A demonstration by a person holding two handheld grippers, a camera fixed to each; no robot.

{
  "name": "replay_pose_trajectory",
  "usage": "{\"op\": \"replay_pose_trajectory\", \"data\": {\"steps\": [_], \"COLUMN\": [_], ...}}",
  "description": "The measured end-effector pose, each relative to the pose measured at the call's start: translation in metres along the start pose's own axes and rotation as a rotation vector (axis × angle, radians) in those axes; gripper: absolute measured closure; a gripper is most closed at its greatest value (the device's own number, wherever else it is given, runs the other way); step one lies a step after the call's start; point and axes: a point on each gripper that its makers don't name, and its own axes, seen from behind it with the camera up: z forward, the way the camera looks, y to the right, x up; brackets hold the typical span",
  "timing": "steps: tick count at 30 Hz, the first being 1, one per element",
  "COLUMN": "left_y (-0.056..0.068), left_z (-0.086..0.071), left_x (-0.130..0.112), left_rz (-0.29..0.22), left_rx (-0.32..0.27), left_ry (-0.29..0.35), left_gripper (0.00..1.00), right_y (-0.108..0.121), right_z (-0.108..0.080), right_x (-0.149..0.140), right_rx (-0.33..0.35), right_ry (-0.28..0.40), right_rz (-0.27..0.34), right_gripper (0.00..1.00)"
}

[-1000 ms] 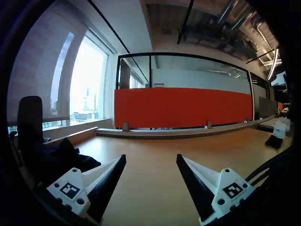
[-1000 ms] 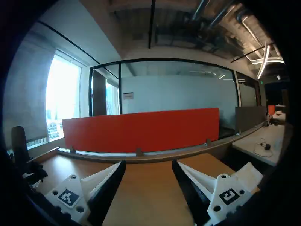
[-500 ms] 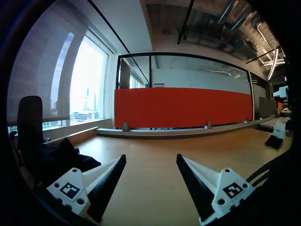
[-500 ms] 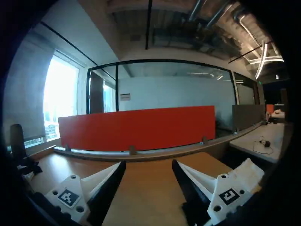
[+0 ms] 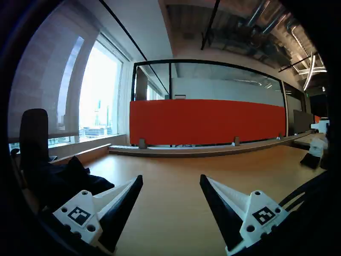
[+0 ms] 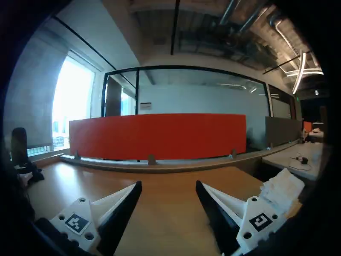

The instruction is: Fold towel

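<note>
Since the earlier frame the right gripper view has swung: the red partition [image 6: 157,136] now lies level and wider across the picture, and more of the towel [image 6: 283,190] shows at the lower right. The left gripper view is almost unchanged; a small white-and-dark object [image 5: 316,150] at its far right edge has shifted slightly and is too small to identify.

Left gripper view: the left gripper [image 5: 170,178] is held low over the wooden desk [image 5: 170,162]. Its two fingers are spread wide, with bare desk surface between them and nothing gripped. Left of it a dark bundle [image 5: 68,181] lies on the desk in front of a dark chair [image 5: 34,132]. A bright window [image 5: 100,98] stands behind these. The partition runs along the desk's far edge.

Right gripper view: the right gripper [image 6: 168,184] also hangs low over the desk, its fingers likewise spread apart and holding nothing. The towel, white and crumpled, lies near the desk's right edge, just beside the outer side of the right-hand finger [image 6: 238,213] and partly hidden behind it. Whether cloth and finger touch cannot be told. The towel is not between the fingers. Beyond it, well apart, a white table [image 6: 294,155] carries a dark cable. The chair appears at the far left of this view.
</note>
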Motion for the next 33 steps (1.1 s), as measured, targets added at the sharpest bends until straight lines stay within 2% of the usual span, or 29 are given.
{"op": "replay_pose_trajectory", "data": {"steps": [6,15,33], "left_y": [0.000,0.000,0.001], "left_z": [0.000,0.000,0.000], "left_x": [0.000,0.001,0.001], "left_rz": [0.001,0.001,0.001], "left_rx": [0.000,0.000,0.000], "left_ry": [0.000,0.000,0.000], "left_gripper": [0.01,0.01,0.01], "right_y": [-0.004,0.004,-0.002], "right_z": [0.000,-0.001,0.000], "right_x": [-0.016,-0.043,-0.061], "right_rx": [0.012,-0.010,0.004], "right_ry": [0.004,-0.006,-0.009], "right_rz": [-0.004,0.035,0.020], "right_gripper": [0.01,0.01,0.01]}}
